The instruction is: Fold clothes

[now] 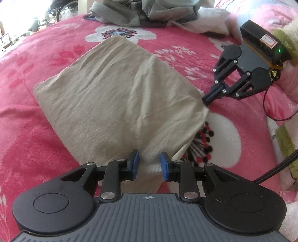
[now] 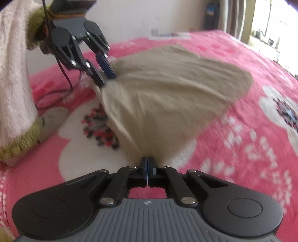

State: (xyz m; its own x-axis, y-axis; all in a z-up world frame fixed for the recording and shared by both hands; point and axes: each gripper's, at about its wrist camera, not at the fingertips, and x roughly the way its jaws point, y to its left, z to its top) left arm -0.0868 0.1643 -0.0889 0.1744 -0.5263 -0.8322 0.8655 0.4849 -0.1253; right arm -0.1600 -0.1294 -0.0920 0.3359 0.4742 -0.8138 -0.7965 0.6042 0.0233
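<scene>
- Left wrist view: my left gripper (image 1: 149, 163) sits low at the near end of the beige garment (image 1: 115, 96), blue fingers (image 1: 135, 161) spread apart with cloth running between them but not clamped. I judge this is either just before a pinch or just after letting go; the view fits both.
- Same view: the garment lies as a rough, wrinkled rectangle on the pink floral bed cover (image 1: 37, 141). My right gripper (image 1: 206, 98) has its fingers closed on the garment's right-hand corner, presumably to keep that edge taut or to carry it over.
- Same view: a pile of other clothes (image 1: 130, 13) lies at the far edge of the bed. A white sticker with red print on the right gripper's housing is too small to read.
- Right wrist view: the right gripper (image 2: 148, 163) is pinched tight on a gathered corner, and the cloth fans out from it, lifted and blurred.
- Same view: the left gripper (image 2: 107, 79) meets the opposite corner; from here I cannot tell whether it is clamped.
- No legible brand markings in either view.
</scene>
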